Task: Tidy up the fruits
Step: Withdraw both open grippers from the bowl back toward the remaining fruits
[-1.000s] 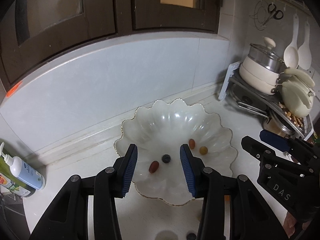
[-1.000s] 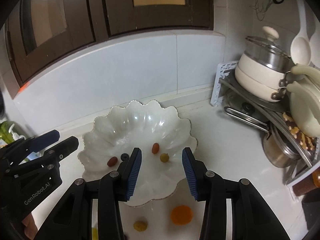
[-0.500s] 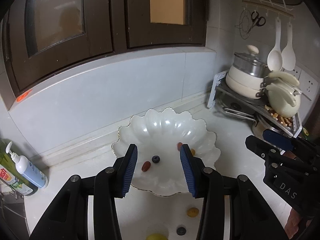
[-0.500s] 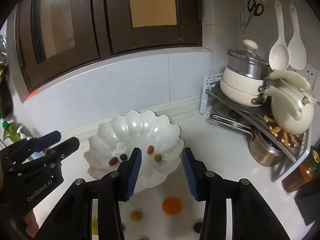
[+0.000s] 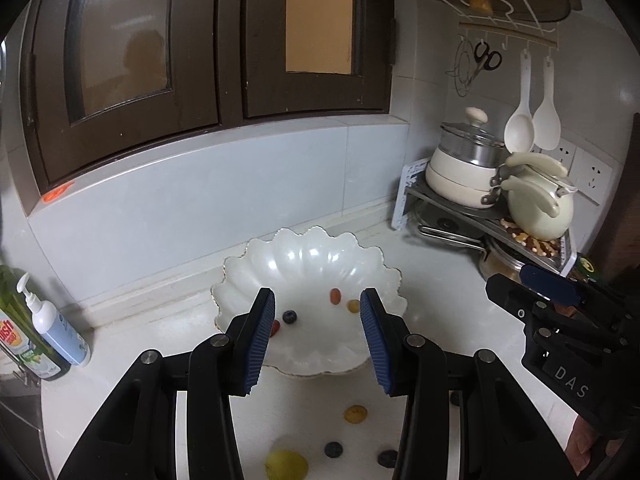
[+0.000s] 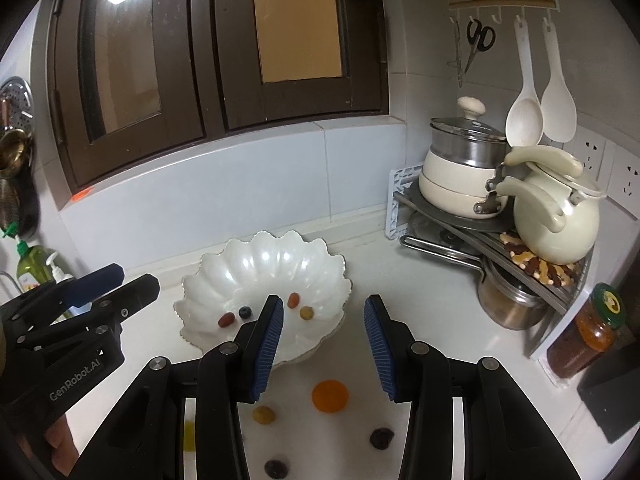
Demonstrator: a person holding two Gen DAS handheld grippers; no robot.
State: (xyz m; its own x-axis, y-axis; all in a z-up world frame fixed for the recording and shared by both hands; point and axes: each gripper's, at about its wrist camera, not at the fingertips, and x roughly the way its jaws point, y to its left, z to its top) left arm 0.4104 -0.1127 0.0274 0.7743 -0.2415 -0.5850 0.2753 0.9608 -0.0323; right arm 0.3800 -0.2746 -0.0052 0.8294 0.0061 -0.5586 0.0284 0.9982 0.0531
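Observation:
A white scalloped bowl (image 5: 320, 256) (image 6: 276, 264) sits on the white counter and holds several small fruits: a red one (image 6: 226, 319), a blueberry (image 5: 290, 316) (image 6: 245, 312), an orange-red one (image 5: 335, 295) (image 6: 293, 299) and a yellow one (image 5: 353, 305) (image 6: 306, 312). Loose on the counter in front of it lie an orange fruit (image 6: 330, 395), a small yellow fruit (image 5: 355, 414) (image 6: 263, 415), a larger yellow fruit (image 5: 287, 465) and dark berries (image 5: 333, 449) (image 6: 381, 437). My left gripper (image 5: 318, 340) and right gripper (image 6: 324, 344) both hang open and empty above the counter, in front of the bowl.
A metal rack (image 6: 532, 268) at the right carries a cream pot (image 6: 460, 176) and a kettle (image 6: 556, 216); a steel pot (image 6: 508, 300) and a jar (image 6: 592, 328) stand by it. Soap bottles (image 5: 48, 332) stand at the left. Ladles (image 6: 524, 116) and scissors hang on the wall.
Both grippers have pulled back and up from the bowl, so it looks smaller and the loose fruits on the counter in front have come into view. The jaws' width is unchanged.

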